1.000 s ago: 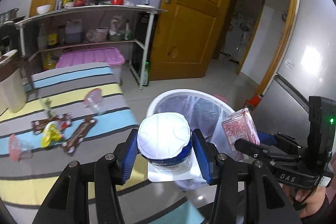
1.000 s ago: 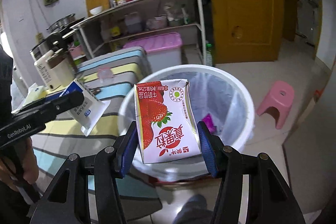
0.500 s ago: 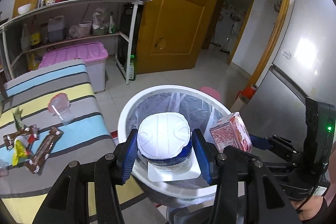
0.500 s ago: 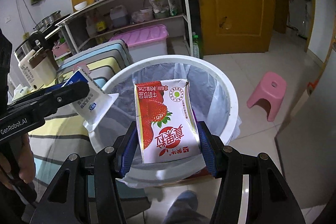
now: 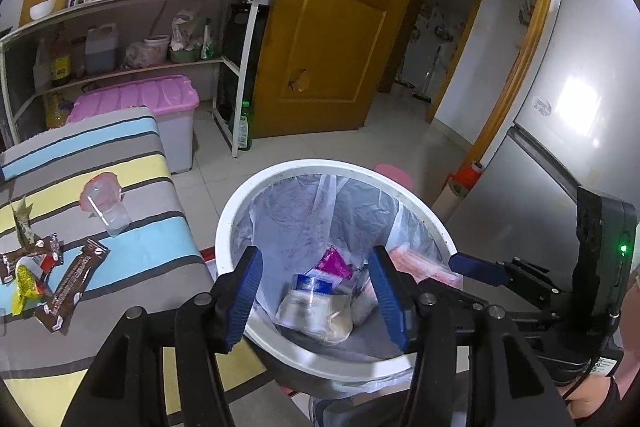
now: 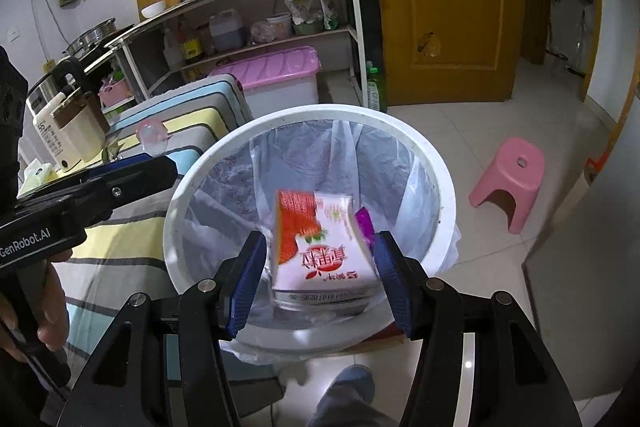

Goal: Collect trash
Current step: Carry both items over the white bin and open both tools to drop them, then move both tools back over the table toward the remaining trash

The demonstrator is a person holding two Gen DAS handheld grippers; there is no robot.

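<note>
With both tools spread wide and empty over the white bin [image 5: 224,227] at lower centre, let the strawberry milk carton [image 6: 320,247], blurred between your right tool [image 6: 320,281] jaws, fall in beside the yogurt cup [image 5: 308,303] under the left tool [image 5: 314,297].

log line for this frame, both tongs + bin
left tongs: open, empty | right tongs: open, milk carton dropping | trash bin: yogurt cup inside | table: wrappers remain

milk carton [image 6: 324,247] motion-blurred, yogurt cup [image 5: 310,307] blurred
</note>
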